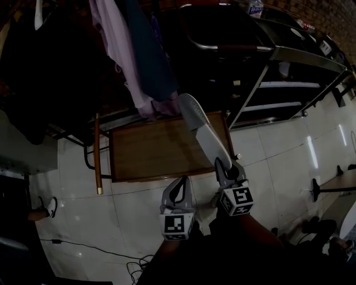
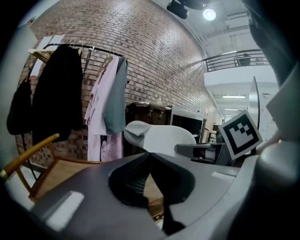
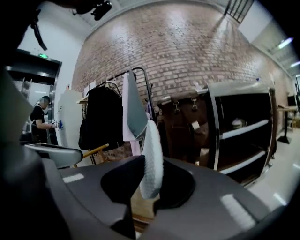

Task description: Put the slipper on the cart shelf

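Grey left gripper (image 1: 179, 186) and right gripper (image 1: 223, 170) each carry a white cube (image 1: 177, 225) with black square markers.

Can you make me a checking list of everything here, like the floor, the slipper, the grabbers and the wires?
Surface: wooden tabletop standing on a white tiled floor.
Job's things: pale slipper held up in the air above the tabletop; metal cart at the right, slipper not on its shelves yet.
Clutter: a bottle on the cart's top; a small thing on one shelf, too dim to name.
Grippers: right gripper shut on the slipper's heel end; left gripper shut, nothing in it.
Cables: a thin cable lying on the floor.
Surroundings: brick wall, hanging clothes, a person's shoe at the left edge.
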